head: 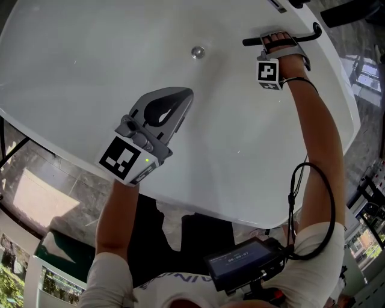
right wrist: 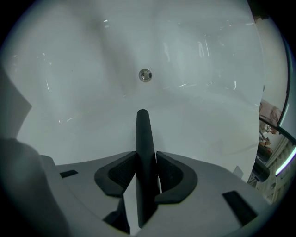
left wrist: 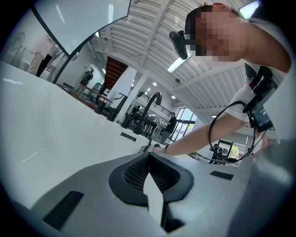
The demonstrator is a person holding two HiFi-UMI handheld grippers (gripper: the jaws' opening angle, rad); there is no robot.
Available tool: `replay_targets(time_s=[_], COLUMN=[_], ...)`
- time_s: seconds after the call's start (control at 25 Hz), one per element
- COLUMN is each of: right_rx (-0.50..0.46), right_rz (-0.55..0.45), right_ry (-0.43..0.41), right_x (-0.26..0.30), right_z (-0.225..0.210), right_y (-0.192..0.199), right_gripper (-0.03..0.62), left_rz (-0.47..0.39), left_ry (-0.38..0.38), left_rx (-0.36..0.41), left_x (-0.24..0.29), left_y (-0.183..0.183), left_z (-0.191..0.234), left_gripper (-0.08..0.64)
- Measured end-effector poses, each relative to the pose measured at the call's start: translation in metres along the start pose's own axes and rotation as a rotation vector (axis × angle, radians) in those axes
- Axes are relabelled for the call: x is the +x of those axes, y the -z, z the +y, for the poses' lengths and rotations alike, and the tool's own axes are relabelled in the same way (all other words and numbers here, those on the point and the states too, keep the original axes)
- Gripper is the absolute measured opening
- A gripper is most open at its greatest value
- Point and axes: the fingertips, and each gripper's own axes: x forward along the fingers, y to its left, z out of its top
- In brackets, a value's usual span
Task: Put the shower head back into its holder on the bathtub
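Note:
The white bathtub (head: 90, 72) fills the head view, with its round metal drain (head: 197, 52) in the basin. At the far right rim my right gripper (head: 278, 37) is shut on the black shower head handle (head: 251, 41), which lies crosswise in its jaws. In the right gripper view the black handle (right wrist: 143, 139) sticks out between both pads, pointing toward the drain (right wrist: 145, 75). My left gripper (head: 186, 95) hovers over the near side of the basin, shut and holding nothing; its tips (left wrist: 149, 155) meet. I cannot make out the holder.
A dark fixture (head: 349, 12) sits beyond the tub's far right corner. A black curved tap (left wrist: 152, 99) stands past the rim in the left gripper view. A small screen unit with a looping cable (head: 243, 264) hangs at the person's chest. Tiled floor (head: 42, 186) lies left of the tub.

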Motion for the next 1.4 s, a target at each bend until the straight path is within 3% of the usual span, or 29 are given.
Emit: replay_targets(time_s=[0.24,0.44,0.64,1.04,1.4], right_rx=[0.079,0.273,0.423,0.956,1.421], right_rz=[-0.127,-0.276,-0.297,-0.295,-0.339], right_ry=[0.110,0.272,0.509,0.822,0.979], right_x=[-0.038,-0.094,-0.147,-0.231,-0.280], right_z=[-0.020,-0.047,-0.075,-0.105,-0.102], right_y=[-0.024,-0.034,-0.009,0.052,0.112], right_gripper=[0.141,0.141,0.140,0.137,0.134], left_rz=[0.008,0.001,-0.003,0.006,0.031], left_ry=[-0.001,-0.014,-0.032,-0.045,-0.033], left_rx=[0.008,0.020,0.036,0.061,0.064], left_x=[-0.005,-0.010,-0.011,-0.012,-0.010], left_y=[-0.003,-0.014,-0.024,-0.033,-0.026], left_z=[-0.002,-0.008,-0.014,-0.029,-0.037], left_gripper=[0.017,0.015,0.017,0.017,0.017])
